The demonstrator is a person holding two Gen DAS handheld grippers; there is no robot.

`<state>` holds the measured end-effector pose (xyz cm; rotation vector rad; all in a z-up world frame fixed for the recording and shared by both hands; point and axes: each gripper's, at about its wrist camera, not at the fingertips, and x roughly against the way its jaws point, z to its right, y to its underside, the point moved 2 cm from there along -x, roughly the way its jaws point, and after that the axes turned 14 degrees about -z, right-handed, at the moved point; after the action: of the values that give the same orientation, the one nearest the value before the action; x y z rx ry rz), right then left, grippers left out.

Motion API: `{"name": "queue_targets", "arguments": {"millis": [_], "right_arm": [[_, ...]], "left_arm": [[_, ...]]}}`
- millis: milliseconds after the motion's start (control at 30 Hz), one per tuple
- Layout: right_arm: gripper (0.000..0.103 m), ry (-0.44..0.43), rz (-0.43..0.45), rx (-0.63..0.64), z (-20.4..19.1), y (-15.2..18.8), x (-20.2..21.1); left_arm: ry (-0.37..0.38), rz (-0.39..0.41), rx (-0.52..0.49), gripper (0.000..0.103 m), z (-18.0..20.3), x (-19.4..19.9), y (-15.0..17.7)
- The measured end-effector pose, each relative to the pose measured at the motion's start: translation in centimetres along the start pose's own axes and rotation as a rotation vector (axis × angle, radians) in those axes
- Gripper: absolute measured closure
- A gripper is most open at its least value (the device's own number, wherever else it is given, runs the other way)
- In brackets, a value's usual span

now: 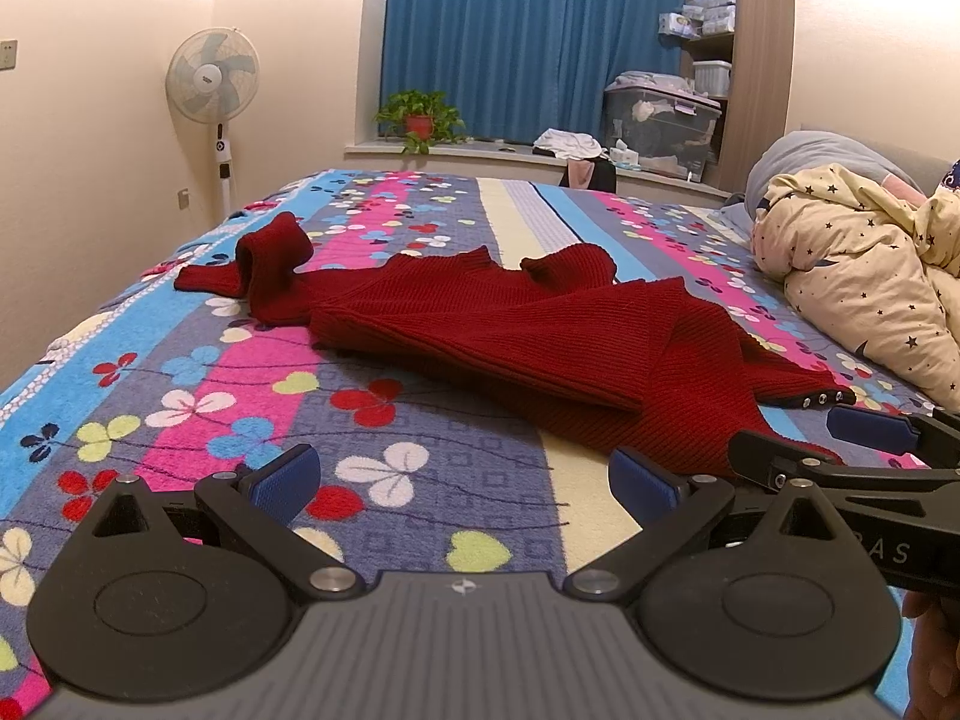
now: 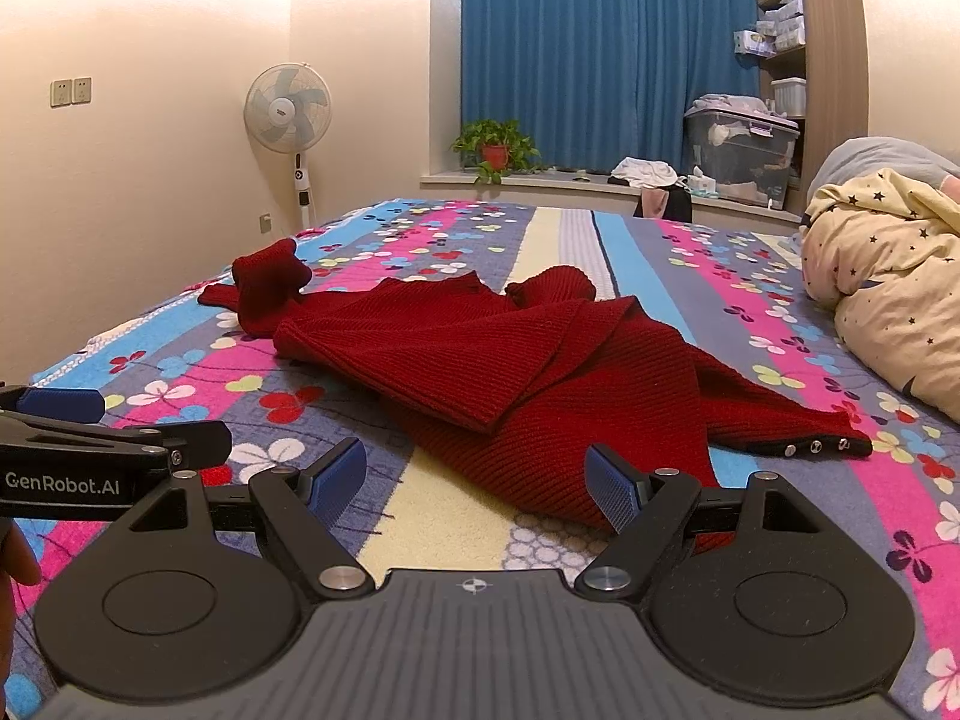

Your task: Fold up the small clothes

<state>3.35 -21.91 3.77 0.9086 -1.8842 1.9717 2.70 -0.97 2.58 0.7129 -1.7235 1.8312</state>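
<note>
A small dark red knitted garment (image 1: 510, 330) lies crumpled across the flowered bedspread (image 1: 252, 396), with a row of metal snaps (image 1: 828, 399) on its near right corner. My left gripper (image 1: 462, 483) is open over the bedspread just short of the garment's near edge, nothing between its blue pads. My right gripper (image 2: 477, 486) is also open; the garment (image 2: 498, 360) lies just ahead of it, and its right pad (image 2: 612, 489) stands in front of the near hem. Each gripper shows at the edge of the other's view.
A cream quilt with dark stars (image 1: 870, 264) is heaped on the bed's right side. Beyond the bed are a standing fan (image 1: 213, 84), a potted plant (image 1: 420, 117) on the window ledge, blue curtains, and a clear storage box (image 1: 660, 126). A hand (image 1: 936, 654) shows at lower right.
</note>
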Motion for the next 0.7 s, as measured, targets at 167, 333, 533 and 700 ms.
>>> {"name": "queue_targets", "arguments": {"millis": [167,333,533,700], "right_arm": [[0.022,-0.002,0.005,-0.001,-0.01,0.02,0.01],[0.022,-0.005,0.01,-0.003,-0.04,-0.01,0.08],[0.022,-0.008,0.016,-0.006,-0.07,-0.01,0.13],[0.022,0.001,0.008,-0.017,0.23,-0.23,0.24]], "left_arm": [[0.0,-0.002,0.002,0.001,-0.05,-0.17,-0.04],[-0.006,-0.007,0.006,0.001,0.19,-0.46,-0.33],[-0.006,-0.007,0.006,0.001,0.2,-0.47,-0.33],[-0.016,-0.007,-0.007,0.001,0.28,-0.59,-0.1]]}}
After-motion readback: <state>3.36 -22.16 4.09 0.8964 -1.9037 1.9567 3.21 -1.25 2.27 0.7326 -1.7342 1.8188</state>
